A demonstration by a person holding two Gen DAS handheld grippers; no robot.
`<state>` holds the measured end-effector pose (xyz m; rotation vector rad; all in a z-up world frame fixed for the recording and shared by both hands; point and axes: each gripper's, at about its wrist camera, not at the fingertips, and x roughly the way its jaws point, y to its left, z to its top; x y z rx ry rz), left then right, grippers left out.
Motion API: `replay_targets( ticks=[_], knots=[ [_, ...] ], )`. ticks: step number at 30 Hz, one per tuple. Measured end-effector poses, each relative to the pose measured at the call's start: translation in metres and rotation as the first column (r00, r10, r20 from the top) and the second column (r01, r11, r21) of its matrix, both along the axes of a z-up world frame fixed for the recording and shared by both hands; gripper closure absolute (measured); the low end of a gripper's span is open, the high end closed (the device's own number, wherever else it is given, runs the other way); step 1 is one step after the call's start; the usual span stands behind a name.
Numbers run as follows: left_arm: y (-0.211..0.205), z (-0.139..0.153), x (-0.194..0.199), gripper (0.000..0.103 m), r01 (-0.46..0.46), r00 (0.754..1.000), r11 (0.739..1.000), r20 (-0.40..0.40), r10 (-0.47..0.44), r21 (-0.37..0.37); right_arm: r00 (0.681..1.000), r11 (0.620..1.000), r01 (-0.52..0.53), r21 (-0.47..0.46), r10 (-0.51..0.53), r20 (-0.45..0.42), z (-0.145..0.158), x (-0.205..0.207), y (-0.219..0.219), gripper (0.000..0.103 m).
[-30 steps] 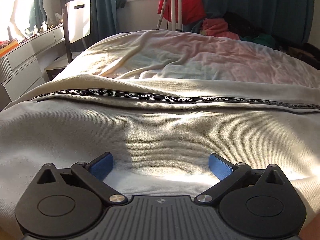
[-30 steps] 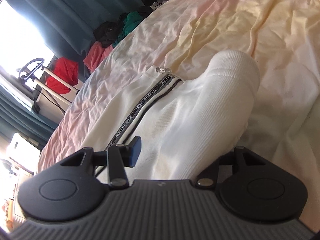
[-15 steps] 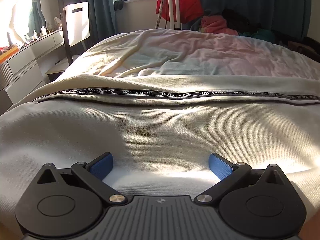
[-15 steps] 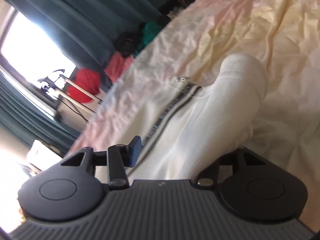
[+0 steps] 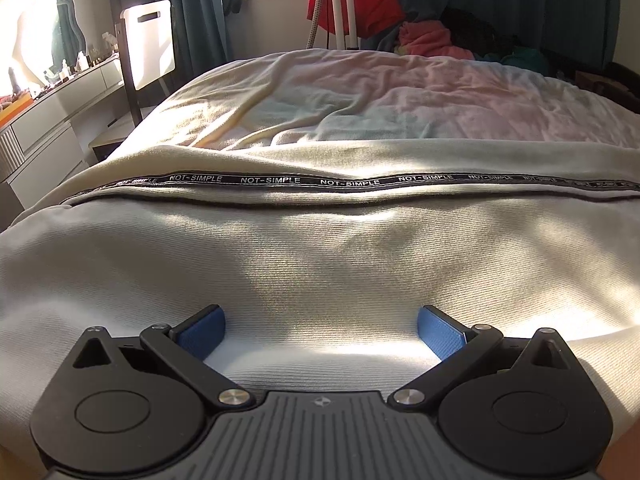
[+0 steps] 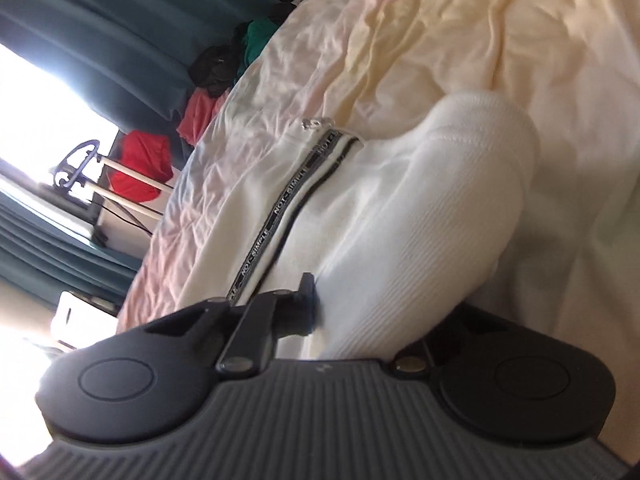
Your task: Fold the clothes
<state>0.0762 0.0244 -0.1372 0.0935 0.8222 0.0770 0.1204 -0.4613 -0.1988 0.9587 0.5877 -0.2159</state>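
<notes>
Left wrist view: left hand-held gripper sits low over the cream sweatshirt, blue pads spread wide with only flat fabric between them, nothing gripped. Sweatshirt lies spread on the bed, the black NOT-SIMPLE tape running straight across beyond the gripper. Versus a second ago this view is almost unchanged: same pad spacing, tape slightly further off, so the left side is just parked near the garment's near edge. Past the tape: bare rumpled bedsheet, then a clothes pile against the curtains.

Right wrist view: right hand-held gripper is closed on the ribbed cuff end of the sleeve. One finger presses the fabric from the tape side, the other is hidden behind the bunched cloth. Change here is clear: camera has rolled and the finger that stood off the sleeve a second ago now sits against it. Zipper pull lies at the tape's end, just beside the cuff.

Judgement: sleeve grasp now made, fold itself not started. Next is probably carrying the sleeve across the body toward the tape. Thick ribbing may slip.
</notes>
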Motion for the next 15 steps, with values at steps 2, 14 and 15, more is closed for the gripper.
replay_targets(
  ticks=[2, 14, 15],
  knots=[
    [0.0, 0.0, 0.0, 0.0, 0.003, 1.0, 1.0, -0.003, -0.003, -0.001, 1.0, 0.997, 0.008, -0.074, -0.008, 0.005, 0.011, 0.0, 0.007, 0.09],
    [0.025, 0.028, 0.0, 0.0, -0.014, 1.0, 0.991, 0.001, 0.014, -0.131, 0.97, 0.612, 0.034, -0.79, 0.169, 0.172, 0.111, -0.019, 0.163, 0.09],
    [0.031, 0.033, -0.002, 0.0, -0.026, 1.0, 0.987, 0.011, 0.028, -0.157, 0.958, 0.566, 0.037, -0.824, 0.214, 0.19, 0.114, -0.025, 0.187, 0.09]
  ],
)
